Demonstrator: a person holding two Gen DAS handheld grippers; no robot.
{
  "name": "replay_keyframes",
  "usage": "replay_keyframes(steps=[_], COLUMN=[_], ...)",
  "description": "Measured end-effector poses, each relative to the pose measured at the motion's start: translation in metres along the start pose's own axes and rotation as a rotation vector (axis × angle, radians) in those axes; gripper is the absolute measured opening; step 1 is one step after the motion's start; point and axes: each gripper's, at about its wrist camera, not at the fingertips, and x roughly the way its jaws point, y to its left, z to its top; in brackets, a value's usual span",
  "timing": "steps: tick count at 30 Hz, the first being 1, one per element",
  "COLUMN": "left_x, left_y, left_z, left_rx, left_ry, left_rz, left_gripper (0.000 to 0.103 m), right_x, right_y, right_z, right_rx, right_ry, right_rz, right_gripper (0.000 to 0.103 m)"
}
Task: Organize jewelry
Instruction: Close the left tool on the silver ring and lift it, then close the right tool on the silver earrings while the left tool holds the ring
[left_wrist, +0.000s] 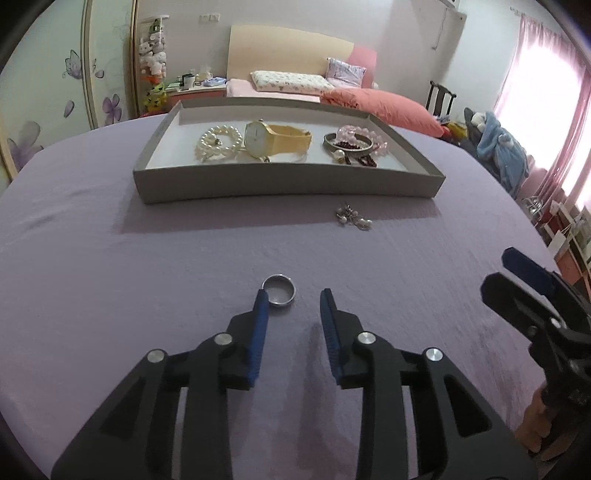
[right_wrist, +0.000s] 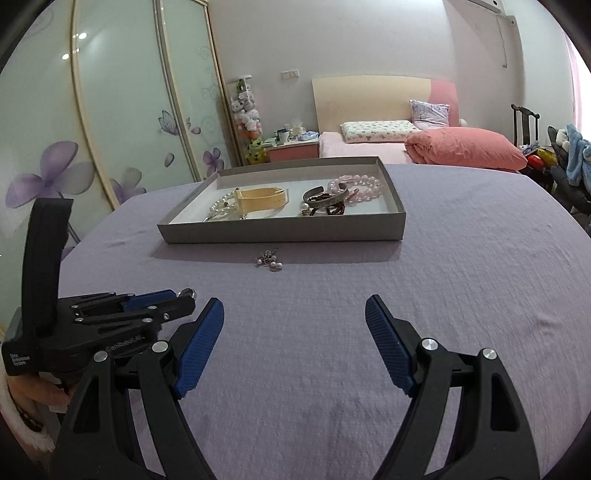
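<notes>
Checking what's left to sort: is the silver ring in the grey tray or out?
Out. The silver ring lies on the purple cloth, well short of the grey tray, against the left gripper's pad.

Daylight floods in through the pink-curtained window at the right, blown out to white glare. The grey cardboard tray casts a soft shadow toward the camera. Fisheye distortion bends the edges, with dark vignetted corners; focus is mildly soft.
</notes>
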Motion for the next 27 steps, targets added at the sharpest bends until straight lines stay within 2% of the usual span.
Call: replay_keyframes(steps=[8,11,15,21,27], left_x=[0.010,0.010,0.007,0.003,-0.009], left_y=[-0.005,-0.005,0.000,0.019,0.056], left_z=[0.008,0.008,0.007,0.006,0.009], left_rx=[0.015,0.023,0.014,-0.045,-0.146], left_ry=[0.007,0.010,0.007,-0.006,-0.050], left_rz=[0.061,0.080,0.059,0.050,0.082], left_gripper=[0.031,0.022,0.021,0.021,0.021], right_x=[0.001,0.001,0.001,0.003,0.009], right_y=[-0.002,-0.002,-0.003,-0.002,-0.001], right_z=[0.001,0.001,0.000,-0.001,-0.001], right_rx=[0.001,0.004,0.004,-0.001,0.004], right_ry=[0.002,0.004,0.005,0.013,0.032], right_rz=[0.003,0.005,0.006,0.000,-0.002], right_gripper=[0.079,0.079,0.079,0.079,0.079])
